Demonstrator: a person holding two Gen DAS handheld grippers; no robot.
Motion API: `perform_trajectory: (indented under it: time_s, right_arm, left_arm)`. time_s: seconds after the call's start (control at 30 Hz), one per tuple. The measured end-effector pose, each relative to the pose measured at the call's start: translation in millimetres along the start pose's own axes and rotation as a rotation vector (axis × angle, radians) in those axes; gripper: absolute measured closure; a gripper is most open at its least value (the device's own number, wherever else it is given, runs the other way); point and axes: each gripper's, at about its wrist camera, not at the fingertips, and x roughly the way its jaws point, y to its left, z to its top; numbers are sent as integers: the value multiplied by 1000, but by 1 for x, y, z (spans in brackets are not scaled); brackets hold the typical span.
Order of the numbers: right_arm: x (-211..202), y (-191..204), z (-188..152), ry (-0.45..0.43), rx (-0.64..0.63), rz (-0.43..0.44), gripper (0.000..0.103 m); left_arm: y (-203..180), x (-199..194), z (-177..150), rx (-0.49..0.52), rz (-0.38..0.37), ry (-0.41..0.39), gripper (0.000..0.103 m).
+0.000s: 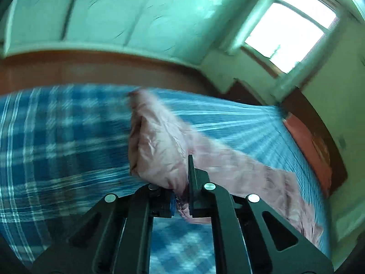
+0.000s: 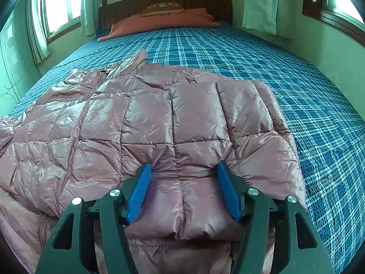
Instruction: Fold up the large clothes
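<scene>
black linkage arms fill the bottom of the left wrist view, and the left gripper (image 1: 185, 182) has its jaws closed tight on a fold of the pink puffer jacket (image 1: 159, 146). this held part stands up from the jaws toward 11 o'clock, and a longer strip of the same jacket runs away toward 4 o'clock. this view is blurred, so small details of the cloth cannot be told. behind the jacket lies the blue plaid bedspread (image 1: 57, 137), and at 1 o'clock there is a bright window (image 1: 289, 32).

in the right wrist view the right gripper (image 2: 183, 178) has its jaws about half apart, with the blue pads (image 2: 139, 191) at both sides of one quilted panel. the fingertips are pushing down into the padding, but whether the pads squeeze the cloth from the sides i cannot tell. the jacket (image 2: 148, 118) is spread over the bedspread (image 2: 296, 91) from the middle to 9 o'clock, with one part folded over on top at the right side, and its collar points to 12 o'clock. far at 12 o'clock a reddish pillow (image 2: 159, 21) lies against the dark wooden headboard (image 2: 205, 2).
</scene>
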Motion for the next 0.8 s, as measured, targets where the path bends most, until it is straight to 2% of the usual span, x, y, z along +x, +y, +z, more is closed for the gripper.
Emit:
perform_trajectory:
  time_s: [0.17, 0.3, 0.43, 0.5, 0.57, 0.7, 0.8]
  right_arm:
    - [0, -2, 0, -2, 7, 10, 43]
    - [0, -3, 0, -3, 12, 14, 43]
    - [0, -3, 0, -4, 13, 16, 42]
    - [0, -4, 0, -4, 14, 19, 42]
    - [0, -3, 0, -4, 14, 19, 41]
    - [0, -3, 0, -3, 13, 18, 41]
    - [0, -3, 0, -3, 14, 18, 40]
  left_arm:
    - [-95, -14, -24, 258, -137, -17, 96]
    - [-161, -7, -65, 415, -242, 49, 96]
    - [-229, 0, -123, 571, -323, 110, 96]
    - [-265, 10, -155, 653, -350, 135, 96]
    - [-294, 3, -189, 714, -376, 150, 96]
    - [-324, 8, -231, 816, -386, 171, 96]
    - [-339, 21, -255, 874, -375, 216, 96]
